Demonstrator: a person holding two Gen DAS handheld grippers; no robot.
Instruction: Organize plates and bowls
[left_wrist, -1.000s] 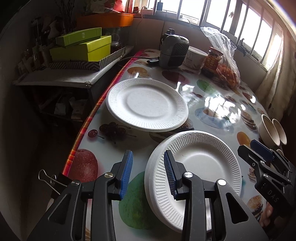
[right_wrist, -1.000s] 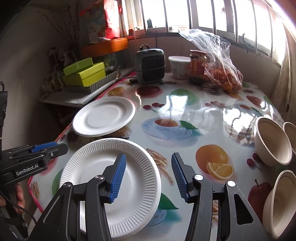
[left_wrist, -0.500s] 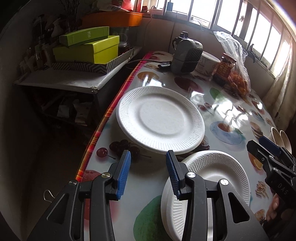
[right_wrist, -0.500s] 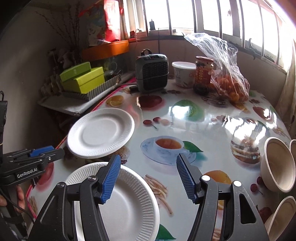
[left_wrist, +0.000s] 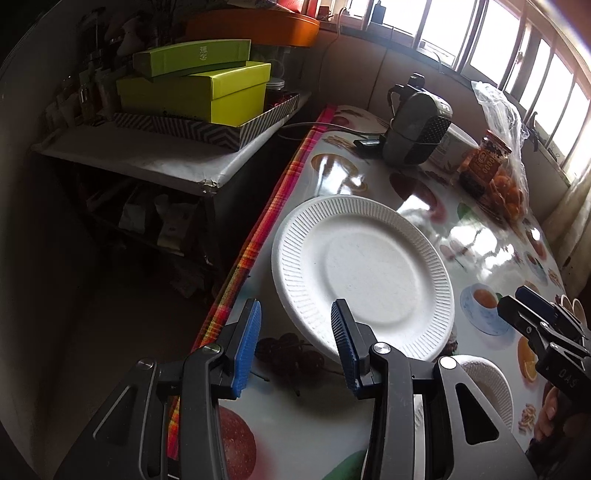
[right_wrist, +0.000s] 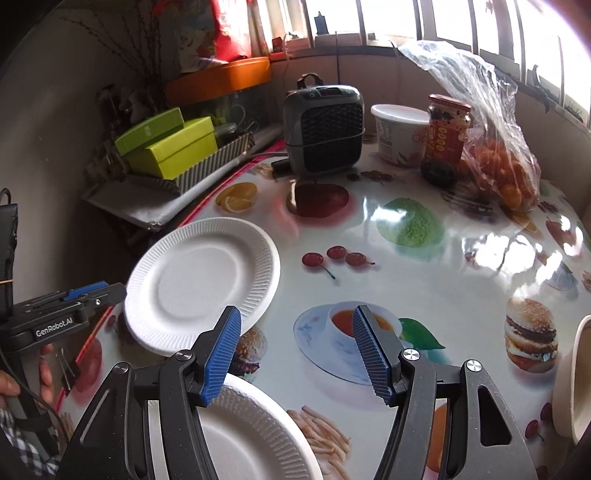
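A white paper plate (left_wrist: 362, 277) lies near the table's left edge, just beyond my left gripper (left_wrist: 295, 332). That gripper is open with nothing between its fingers, and its right finger overlaps the plate's near rim in the picture. A second paper plate (left_wrist: 487, 387) lies nearer, mostly hidden behind the gripper body. In the right wrist view the far plate (right_wrist: 199, 284) is ahead to the left, and the near plate (right_wrist: 251, 435) lies under my right gripper (right_wrist: 299, 350), which is open and empty. A beige bowl (right_wrist: 572, 380) sits at the right edge. The left gripper (right_wrist: 74, 302) shows at the far left.
A grey heater (right_wrist: 325, 129), a white tub (right_wrist: 399, 133), a jar (right_wrist: 447, 140) and a bag of oranges (right_wrist: 498, 166) stand at the table's back. Left of the plaid table edge (left_wrist: 258, 240) is a side shelf with green boxes (left_wrist: 192, 88).
Both grippers moved forward along the table towards the far plate, which now looks larger. The near plate slipped low under the gripper bodies. The right jaws stand wider than a second ago.
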